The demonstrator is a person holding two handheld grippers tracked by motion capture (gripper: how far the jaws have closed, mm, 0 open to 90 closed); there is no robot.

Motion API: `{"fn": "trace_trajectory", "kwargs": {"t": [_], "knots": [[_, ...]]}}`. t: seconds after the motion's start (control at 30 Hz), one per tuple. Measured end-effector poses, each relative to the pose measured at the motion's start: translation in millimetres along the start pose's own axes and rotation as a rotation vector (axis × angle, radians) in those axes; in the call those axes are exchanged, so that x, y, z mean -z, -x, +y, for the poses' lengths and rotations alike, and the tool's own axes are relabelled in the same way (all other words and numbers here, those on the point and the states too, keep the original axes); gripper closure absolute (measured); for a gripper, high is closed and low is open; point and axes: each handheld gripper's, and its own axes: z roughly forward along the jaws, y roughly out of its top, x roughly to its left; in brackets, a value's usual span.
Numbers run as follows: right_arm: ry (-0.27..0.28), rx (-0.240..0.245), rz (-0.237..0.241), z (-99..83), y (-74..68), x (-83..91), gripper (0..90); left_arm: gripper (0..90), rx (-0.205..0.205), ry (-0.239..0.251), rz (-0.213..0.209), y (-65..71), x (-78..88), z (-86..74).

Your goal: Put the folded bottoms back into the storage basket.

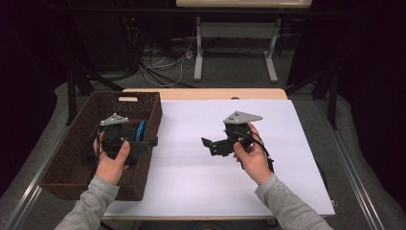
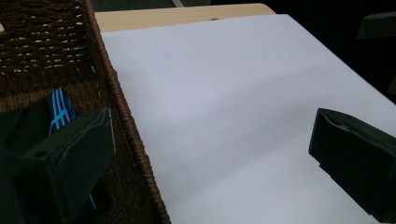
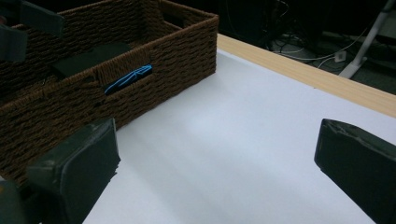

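Left gripper (image 1: 152, 142): we hold it over the basket's near-right rim, jaws spread as wide as they go, nothing between them.
Right gripper (image 1: 207, 143): above the white sheet (image 1: 268, 163), well apart from the basket, jaws wide and empty, pointing toward the basket.
Blue-striped item (image 3: 128, 79): lies inside the basket, tucked against the inner face of the wall nearest the sheet; in the left gripper view it (image 2: 60, 109) sits just behind one black jaw.
Step in hand, our reading: the item looks delivered and we are backing both tools away.
Doing it well: we would lift the left jaws clear of the woven rim before swinging across, so nothing snags the weave or drags the item back out.
Basket (image 1: 72, 143): brown woven, rectangular, standing at the left of the table, partly on the sheet.
Basket contents: the blue-striped item, plus a dark flat piece (image 3: 91, 58) deeper in; what that piece is, we cannot tell.
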Motion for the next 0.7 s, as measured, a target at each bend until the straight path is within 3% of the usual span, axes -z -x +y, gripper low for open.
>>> {"fn": "trace_trajectory", "kwargs": {"t": [0.47,0.7], "knots": [[0.023,-0.011,-0.055,-13.9,29.0,44.8,0.0,0.1,-0.018,0.010,-0.045,19.3,-18.4,1.9],[0.027,-0.046,-0.101,-26.3,44.8,67.1,0.0,0.1,-0.029,0.018,-0.055,26.0,-24.0,2.9]]}}
